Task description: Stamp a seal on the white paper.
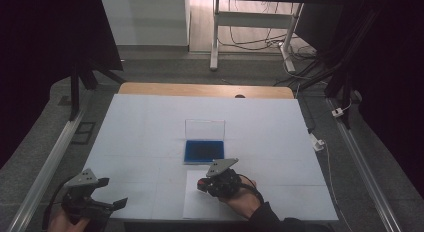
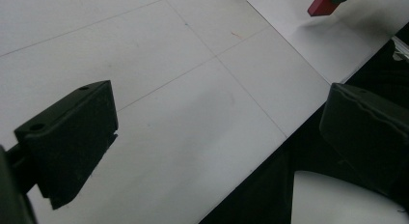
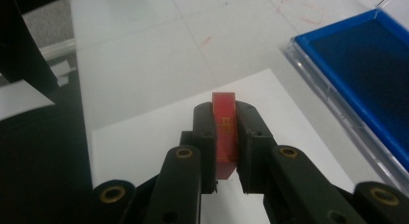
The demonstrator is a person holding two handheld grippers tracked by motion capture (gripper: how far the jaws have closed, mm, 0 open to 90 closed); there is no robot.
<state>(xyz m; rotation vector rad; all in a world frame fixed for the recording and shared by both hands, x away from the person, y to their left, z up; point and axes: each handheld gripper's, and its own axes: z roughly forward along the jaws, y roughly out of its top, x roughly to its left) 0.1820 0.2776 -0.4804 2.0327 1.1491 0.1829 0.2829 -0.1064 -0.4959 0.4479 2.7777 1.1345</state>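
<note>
- The right gripper (image 3: 225, 178) has its jaws clenched on a red stamp (image 3: 225, 134), pads pressing both flat sides.
- The stamp stands roughly on end between the pads, long axis running out along the jaws, top end poking just past the tips.
- Under it lies a white sheet (image 3: 144, 147), flat on the table (image 1: 150, 127) at the person's edge.
- In the high view the right gripper (image 1: 202, 186) hangs over that sheet (image 1: 197, 202), nose pointing left, stamp (image 1: 201, 184) at the tip.
- The blue ink pad (image 1: 204, 151) sits just beyond the sheet, clear lid (image 1: 205, 129) standing upright at its far side.
- From the right gripper view the pad (image 3: 366, 74) lies up and to the right of the stamp, close but apart.
- What matters next: the paper is straight below the stamp, the pad off to one side. I'd judge a press on the sheet is the nearer move.
- Whether the stamp touches the paper yet, I can't tell.
- The left gripper (image 1: 95, 196) rests at the near left corner, jaws spread wide, nothing between them.
- Its own view shows the two jaws wide apart over bare table (image 2: 183, 137), the stamp (image 2: 324, 4) far off at the top right.
- So the right hand is plainly nearer; the left is well apart from the work.
</note>
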